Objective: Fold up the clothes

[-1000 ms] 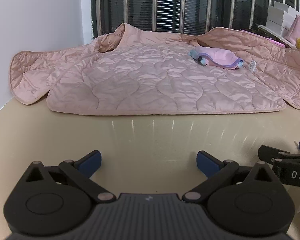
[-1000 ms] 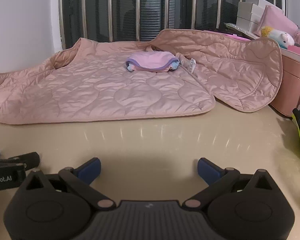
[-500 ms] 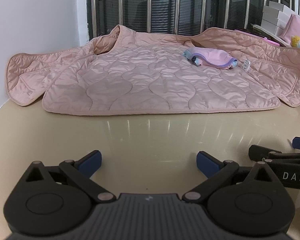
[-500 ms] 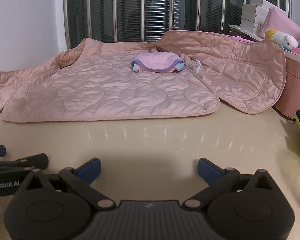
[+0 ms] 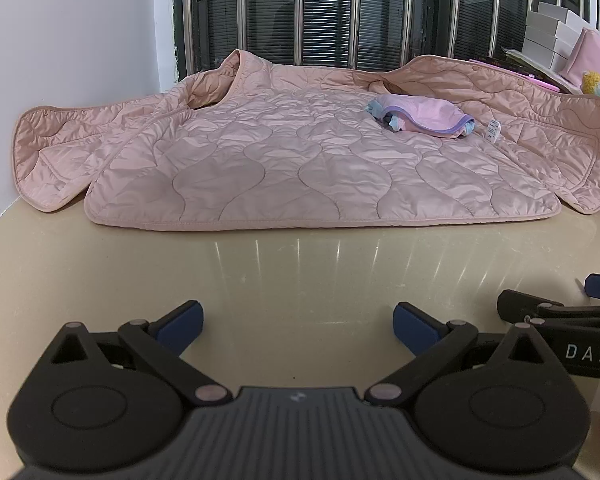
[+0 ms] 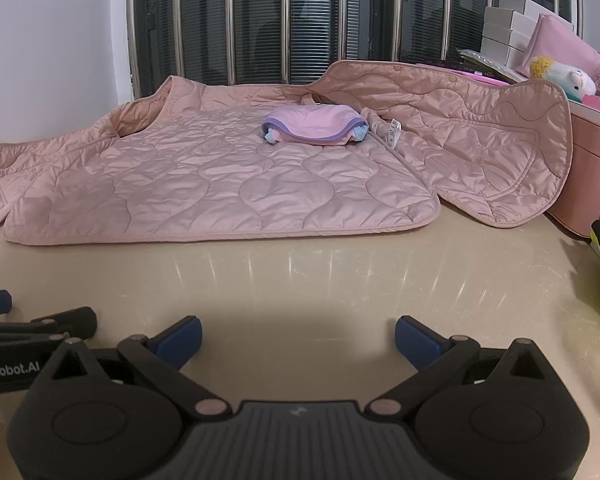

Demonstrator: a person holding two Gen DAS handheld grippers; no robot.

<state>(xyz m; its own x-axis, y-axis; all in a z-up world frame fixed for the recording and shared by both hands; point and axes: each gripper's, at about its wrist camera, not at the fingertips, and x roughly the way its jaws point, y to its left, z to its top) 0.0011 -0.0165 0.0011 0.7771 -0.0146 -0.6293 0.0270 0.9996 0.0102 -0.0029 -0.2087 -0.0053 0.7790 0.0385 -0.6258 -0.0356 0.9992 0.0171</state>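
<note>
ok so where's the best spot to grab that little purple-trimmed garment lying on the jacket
Probably by its near purple-trimmed edge, coming in low from the front with the right tool. The small pink garment sits bunched in a mound on the open quilted jacket, and that rolled edge stands proud of the jacket, so the fingers could pinch it without catching the quilting underneath.

Jacket spread flat ahead of my right gripper

My right gripper [image 6: 298,338] hangs over bare table [image 6: 340,280], fingers wide apart; the pink quilted jacket [image 6: 220,184] lies beyond, a small folded garment [image 6: 314,126] resting on it.
</note>
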